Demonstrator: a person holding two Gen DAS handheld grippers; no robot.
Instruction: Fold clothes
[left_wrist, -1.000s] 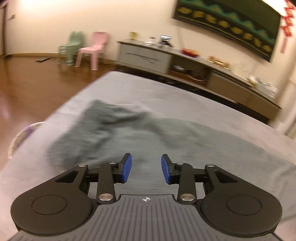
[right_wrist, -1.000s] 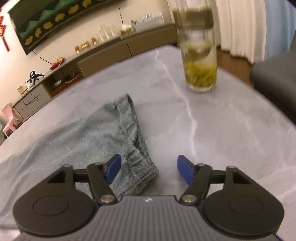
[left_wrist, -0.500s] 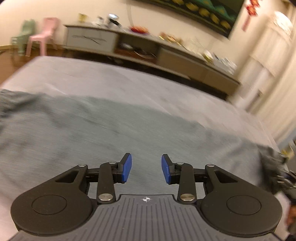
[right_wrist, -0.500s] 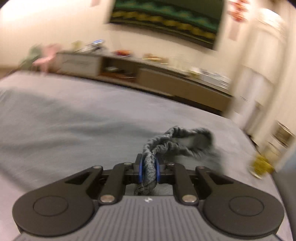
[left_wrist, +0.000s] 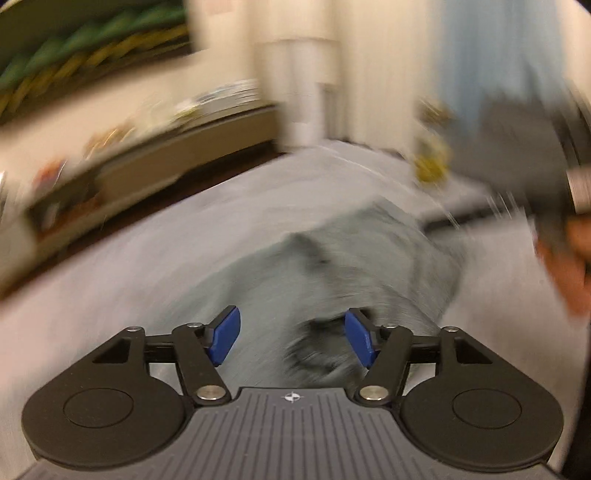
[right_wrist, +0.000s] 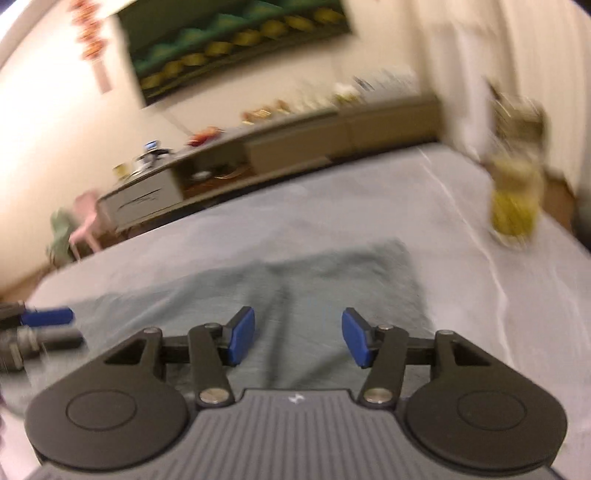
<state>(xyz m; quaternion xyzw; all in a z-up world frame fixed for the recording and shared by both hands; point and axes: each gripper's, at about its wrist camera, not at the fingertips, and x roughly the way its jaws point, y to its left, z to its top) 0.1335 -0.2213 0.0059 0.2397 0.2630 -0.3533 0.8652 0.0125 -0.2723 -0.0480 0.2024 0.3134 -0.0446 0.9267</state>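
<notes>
One grey garment (right_wrist: 332, 280), one glass jar (right_wrist: 515, 199), two small chairs (right_wrist: 79, 229), one wall painting (right_wrist: 240, 44), two tools (right_wrist: 298, 339).

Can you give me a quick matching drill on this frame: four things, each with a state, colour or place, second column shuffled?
Column 1:
1. left hand-held gripper
2. grey garment
3. glass jar
4. small chair

Column 2:
a. pink, on the floor by the cabinet
b. open, holding nothing
c. lying on the grey table
d. standing at the table's far right, yellow contents

Pairs: 1-b, 2-c, 3-d, 4-a
</notes>
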